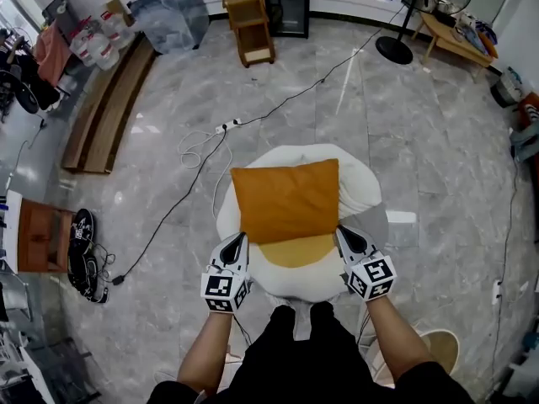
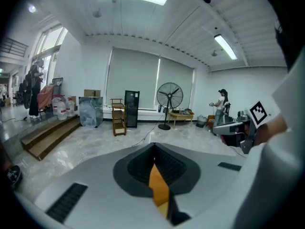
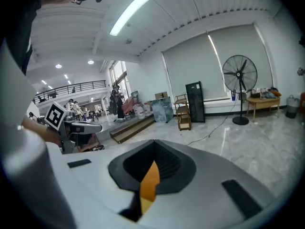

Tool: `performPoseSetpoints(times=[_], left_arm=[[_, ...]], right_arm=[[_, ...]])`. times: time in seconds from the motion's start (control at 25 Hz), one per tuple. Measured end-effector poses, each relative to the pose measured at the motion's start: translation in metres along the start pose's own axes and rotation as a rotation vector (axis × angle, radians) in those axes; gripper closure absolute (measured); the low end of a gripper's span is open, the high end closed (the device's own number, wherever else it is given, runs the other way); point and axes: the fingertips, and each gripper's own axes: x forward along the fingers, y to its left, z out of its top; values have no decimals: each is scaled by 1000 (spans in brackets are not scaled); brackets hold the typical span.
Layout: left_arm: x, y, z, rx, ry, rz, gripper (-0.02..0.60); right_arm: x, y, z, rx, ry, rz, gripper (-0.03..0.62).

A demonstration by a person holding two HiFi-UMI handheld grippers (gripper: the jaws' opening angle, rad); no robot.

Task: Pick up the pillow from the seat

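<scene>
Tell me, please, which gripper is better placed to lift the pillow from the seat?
Neither alone: the left gripper is shut on the pillow at its near left corner, the right gripper at its near right. Lifting with both looks best.

The square orange cloth pillow (image 1: 285, 200) is showing a matt, finely woven face. The round white padded seat (image 1: 362, 183) is looking soft and matt. The grey marbled stone floor (image 1: 421, 133) is gleaming glossy and throwing back light. The left gripper (image 1: 242, 237) and right gripper (image 1: 339, 231) are showing smooth matt grey plastic shells around black ribbed pads (image 2: 137, 164). The small brown wooden shelf unit (image 1: 250, 15) is looking smooth.
</scene>
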Motion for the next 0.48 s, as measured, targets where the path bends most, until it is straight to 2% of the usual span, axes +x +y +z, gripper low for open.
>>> performPoseSetpoints(times=[0.12, 0.2, 0.24, 0.28, 0.32, 0.36, 0.44, 0.48], left_arm=[[17, 12, -20, -24, 64, 51, 571], [28, 16, -37, -68, 92, 65, 569], [32, 18, -47, -92, 100, 72, 569], [36, 21, -56, -112, 105, 79, 569], [40, 25, -64, -129, 110, 84, 566], [45, 29, -72, -145, 117, 84, 509], [55, 34, -87, -171, 143, 79, 294], [61, 36, -97, -175, 165, 84, 220]], right_arm=[[13, -20, -27, 26, 63, -1, 588], [20, -32, -47, 48, 107, 15, 583], [23, -36, -57, 67, 127, 34, 543], [26, -39, -66, 87, 144, 52, 448], [31, -42, -73, 103, 157, 62, 391], [36, -46, -80, 114, 168, 62, 359], [45, -56, -94, 132, 193, 52, 245], [50, -62, -101, 149, 206, 46, 186]])
